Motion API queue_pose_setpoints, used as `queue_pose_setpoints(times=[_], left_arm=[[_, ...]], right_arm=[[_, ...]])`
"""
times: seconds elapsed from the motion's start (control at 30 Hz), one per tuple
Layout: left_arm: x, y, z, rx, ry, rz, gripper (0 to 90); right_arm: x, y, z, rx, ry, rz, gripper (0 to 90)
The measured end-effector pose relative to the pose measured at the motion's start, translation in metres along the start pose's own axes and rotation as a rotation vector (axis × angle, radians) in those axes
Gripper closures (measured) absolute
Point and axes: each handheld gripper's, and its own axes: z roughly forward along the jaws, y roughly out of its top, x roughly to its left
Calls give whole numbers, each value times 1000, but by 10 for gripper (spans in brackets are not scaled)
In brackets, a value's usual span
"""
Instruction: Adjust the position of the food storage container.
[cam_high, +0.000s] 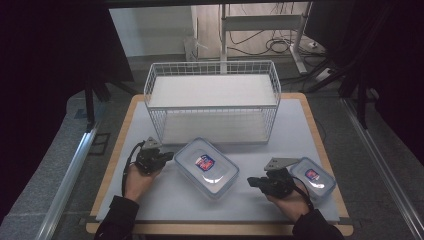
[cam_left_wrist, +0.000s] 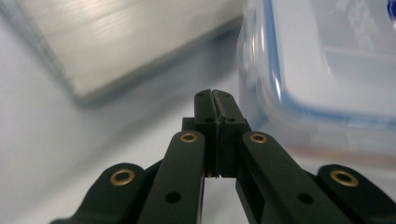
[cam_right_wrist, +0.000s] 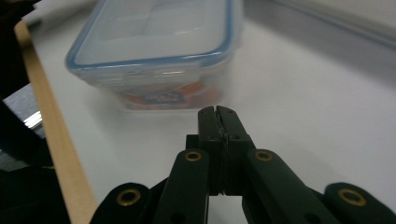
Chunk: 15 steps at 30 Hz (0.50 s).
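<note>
Resting on a white table (cam_high: 165, 200) with a pale wooden edge: a large clear plastic food container with a blue-rimmed lid (cam_high: 206, 167) near the middle, and a smaller clear plastic container with a blue-rimmed lid (cam_high: 313, 177) near the right edge; standing behind both, a white wire basket shelf with a flat white top (cam_high: 212, 100); gripping the black left gripper (cam_high: 167, 156) just beside the large container's left end, jaws pressed fully together and holding nothing; seeing that container's blue-edged wall close at the right of the left gripper view (cam_left_wrist: 327, 70); gripping the black right gripper (cam_high: 251, 181) between the two containers, jaws likewise closed tight and empty; facing the large container across bare tabletop in the right gripper view (cam_right_wrist: 159, 51), tips near it but apart.
</note>
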Motion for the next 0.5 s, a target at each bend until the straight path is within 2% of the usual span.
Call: queue_pose_setpoints(times=[0.07, 0.1, 0.2, 0.33, 0.4, 0.47, 0.5], left_arm=[[-1, 1, 5, 2, -26, -2, 898], [-2, 0, 6, 11, -17, 0, 899], [-4, -2, 5, 16, -28, -4, 899], [-13, -3, 4, 28, -54, 6, 900], [-19, -3, 4, 36, -56, 10, 900], [-24, -4, 2, 49, -66, 19, 900], [-27, -5, 1, 52, -73, 20, 900]], right_arm=[[4, 1, 6, 10, 30, 6, 891], [5, 2, 10, 13, 40, 2, 889], [8, 4, 18, 32, 42, -9, 888], [5, 5, 22, 30, 38, 10, 887], [3, 4, 21, 42, 7, 10, 885], [-1, 2, 19, 40, -1, 28, 885], [-5, 2, 17, 35, -29, 38, 892]])
